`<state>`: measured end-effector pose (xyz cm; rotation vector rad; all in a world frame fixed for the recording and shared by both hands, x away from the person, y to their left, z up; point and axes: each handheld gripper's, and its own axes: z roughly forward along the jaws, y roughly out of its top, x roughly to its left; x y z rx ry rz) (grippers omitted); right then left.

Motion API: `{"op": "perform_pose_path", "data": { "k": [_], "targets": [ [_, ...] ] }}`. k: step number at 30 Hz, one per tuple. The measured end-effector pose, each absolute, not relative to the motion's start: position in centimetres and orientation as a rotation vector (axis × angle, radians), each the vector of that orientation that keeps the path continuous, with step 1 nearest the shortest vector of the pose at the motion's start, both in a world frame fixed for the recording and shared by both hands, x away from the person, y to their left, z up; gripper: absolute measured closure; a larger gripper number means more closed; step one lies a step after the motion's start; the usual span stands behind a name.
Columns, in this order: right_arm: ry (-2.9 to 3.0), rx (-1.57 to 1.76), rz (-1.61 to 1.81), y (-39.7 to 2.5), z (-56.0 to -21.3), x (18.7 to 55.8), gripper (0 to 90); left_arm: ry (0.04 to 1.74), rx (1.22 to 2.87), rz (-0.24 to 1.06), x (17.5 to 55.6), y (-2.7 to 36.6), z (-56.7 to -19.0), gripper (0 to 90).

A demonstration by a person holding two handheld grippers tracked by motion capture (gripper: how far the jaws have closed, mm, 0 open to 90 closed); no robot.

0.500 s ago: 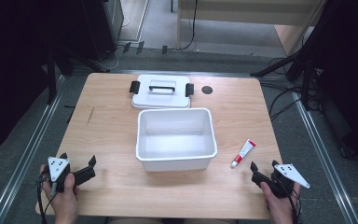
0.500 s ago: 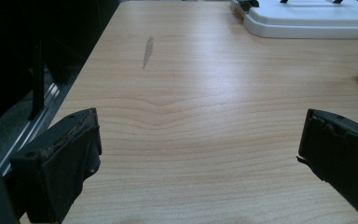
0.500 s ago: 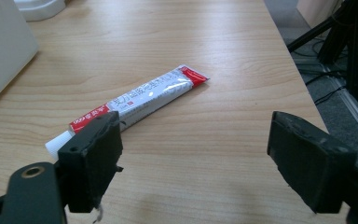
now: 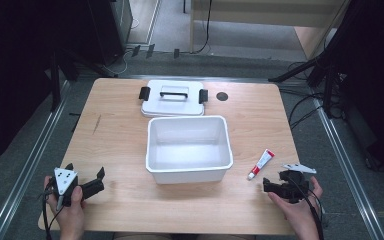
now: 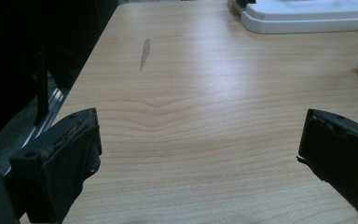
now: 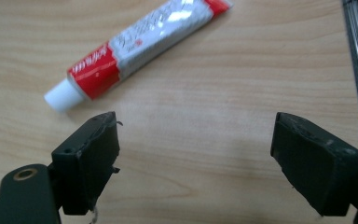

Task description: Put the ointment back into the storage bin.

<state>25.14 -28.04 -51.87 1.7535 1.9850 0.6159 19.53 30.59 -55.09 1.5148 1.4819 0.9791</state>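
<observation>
The right gripper (image 4: 275,186), jaws spread wide and empty, hovers beside the toothpaste tube (image 4: 260,164) lying right of the open white bin (image 4: 188,172), seemingly lining up a pick, while the left gripper (image 4: 98,181) waits released.

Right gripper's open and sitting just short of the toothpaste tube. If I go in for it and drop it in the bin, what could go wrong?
1. The red-and-white toothpaste tube lies flat on the wooden table at an angle to the open right gripper; its fingers may push it away rather than pinch it.
2. The tube lies fairly near the table's right edge, so a nudge could send it off.
3. The white plastic bin's wall stands between; a low carry might clip its rim.
</observation>
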Motion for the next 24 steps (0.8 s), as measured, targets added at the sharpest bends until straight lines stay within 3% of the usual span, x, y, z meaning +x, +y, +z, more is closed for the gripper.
{"op": "perform_pose_path", "data": {
  "k": [4,17,20,24],
  "targets": [
    [2.073,1.747,0.524,-27.1,-51.1,26.0,24.9,1.476,1.516,0.966,19.5,30.7,-55.1,0.0],
    [2.248,1.957,0.209,-24.7,-48.6,30.6,24.5,1.484,1.505,0.952,19.4,30.9,-55.1,0.0],
    [2.24,2.026,0.17,-24.8,-48.4,31.7,31.3,1.484,1.499,0.944,19.4,30.9,-55.1,0.0],
    [2.23,2.123,0.175,-25.0,-48.1,33.1,33.1,1.486,1.498,0.938,19.5,31.0,-55.1,0.0]
  ]
}}
